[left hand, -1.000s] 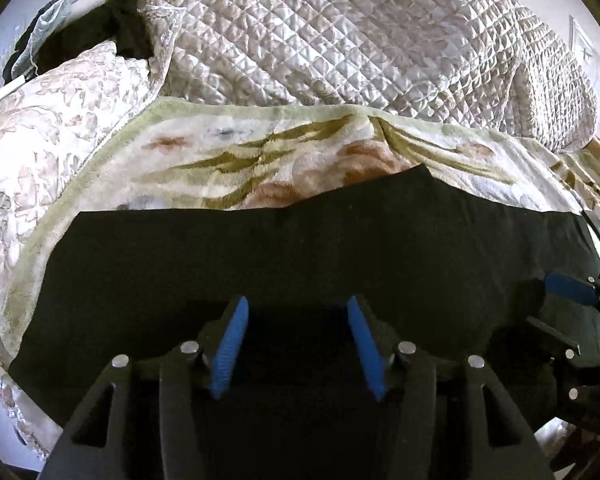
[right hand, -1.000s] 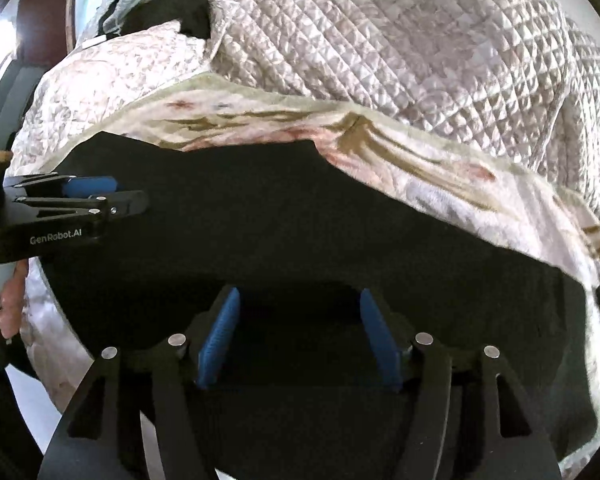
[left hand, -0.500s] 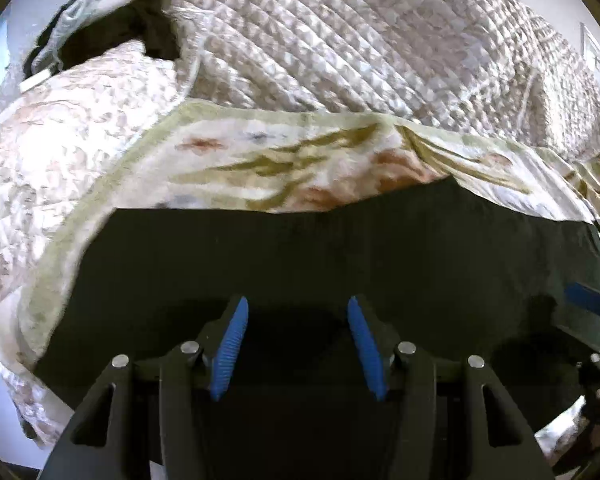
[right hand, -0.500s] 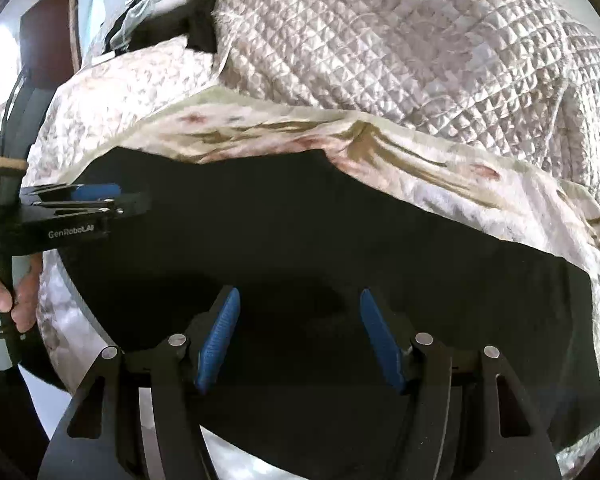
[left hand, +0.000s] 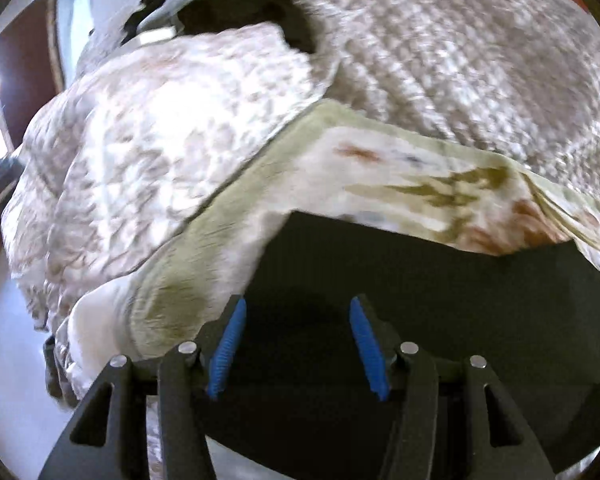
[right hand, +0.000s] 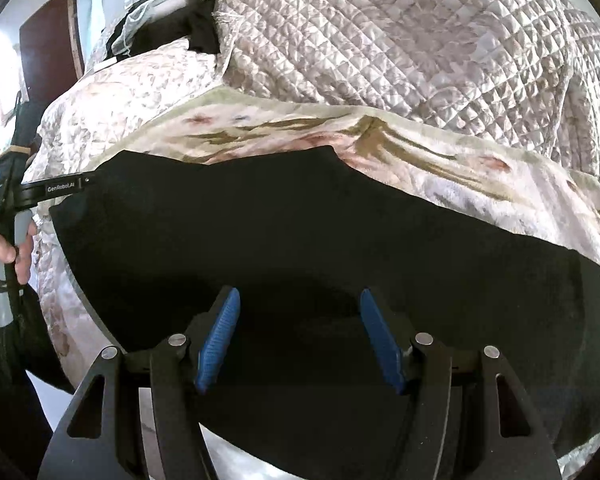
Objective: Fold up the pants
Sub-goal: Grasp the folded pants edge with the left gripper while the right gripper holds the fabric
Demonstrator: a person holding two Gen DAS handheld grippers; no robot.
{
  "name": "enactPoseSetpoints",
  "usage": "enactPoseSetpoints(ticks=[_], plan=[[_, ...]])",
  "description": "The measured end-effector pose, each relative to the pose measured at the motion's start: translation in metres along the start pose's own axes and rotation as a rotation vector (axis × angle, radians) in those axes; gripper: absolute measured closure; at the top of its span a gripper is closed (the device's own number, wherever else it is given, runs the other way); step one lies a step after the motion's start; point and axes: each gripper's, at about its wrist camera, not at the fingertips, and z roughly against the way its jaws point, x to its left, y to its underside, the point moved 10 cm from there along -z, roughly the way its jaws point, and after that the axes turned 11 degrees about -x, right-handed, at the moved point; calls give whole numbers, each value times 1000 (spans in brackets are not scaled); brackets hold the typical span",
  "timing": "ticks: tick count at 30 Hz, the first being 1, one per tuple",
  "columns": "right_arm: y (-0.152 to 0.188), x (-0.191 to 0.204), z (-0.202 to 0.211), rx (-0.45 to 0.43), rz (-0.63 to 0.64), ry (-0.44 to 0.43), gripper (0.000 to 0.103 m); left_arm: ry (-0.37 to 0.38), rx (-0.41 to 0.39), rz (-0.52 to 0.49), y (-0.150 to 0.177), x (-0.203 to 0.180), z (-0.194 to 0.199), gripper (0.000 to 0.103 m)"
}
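Below, the left gripper [left hand: 296,340] stands with its blue pads apart and nothing clamped, its jaws having just widened a little over the near left end of the black pants [left hand: 440,300], while the right gripper [right hand: 300,332] hangs likewise parted and empty above the pants' middle. Outward, the pants lie flat across a floral blanket [right hand: 440,160] that shows toward twelve o'clock. Beyond it a quilted cover [right hand: 400,40] rises, with dark clothes [right hand: 196,28] heaped at eleven o'clock and a hand [right hand: 0,256] on the left gripper's handle at nine o'clock.
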Motion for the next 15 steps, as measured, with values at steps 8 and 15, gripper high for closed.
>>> enactPoseSetpoints(ticks=[8,15], plan=[[-1,2,-5,2,-12,-25,40,-71,19,9,7,19,-12,29],[-1,2,-6,-2,-28,-34,40,26,38,25,10,1,-16,66]])
